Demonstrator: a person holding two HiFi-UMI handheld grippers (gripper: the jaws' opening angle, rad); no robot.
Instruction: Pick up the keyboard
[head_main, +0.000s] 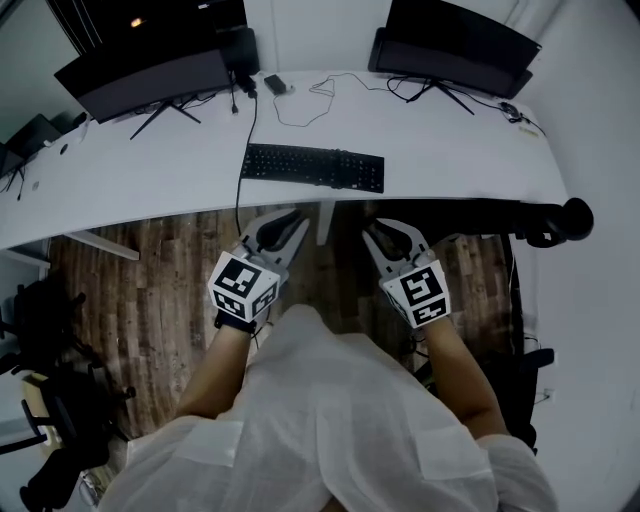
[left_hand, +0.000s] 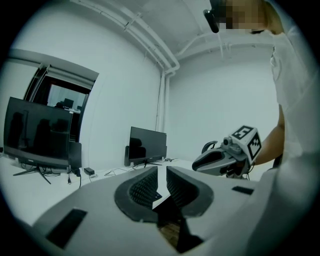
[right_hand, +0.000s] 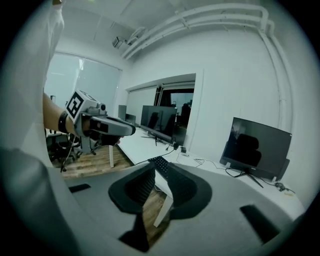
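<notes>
A black keyboard (head_main: 312, 166) lies flat on the white desk (head_main: 140, 175), near its front edge, with its cable running toward the back. Both grippers hang in front of the desk over the wooden floor, short of the keyboard and apart from it. My left gripper (head_main: 298, 217) points at the keyboard's left half; in the left gripper view its jaws (left_hand: 161, 169) are shut with nothing held. My right gripper (head_main: 371, 229) points at the keyboard's right half; its jaws (right_hand: 160, 168) stand slightly parted and empty. The keyboard (right_hand: 161, 162) shows just beyond them.
Two dark monitors stand at the back of the desk, one left (head_main: 150, 75) and one right (head_main: 455, 42), with loose cables (head_main: 300, 100) between them. A black chair (head_main: 50, 410) stands at the left. A dark armrest (head_main: 555, 222) juts out by the desk's right end.
</notes>
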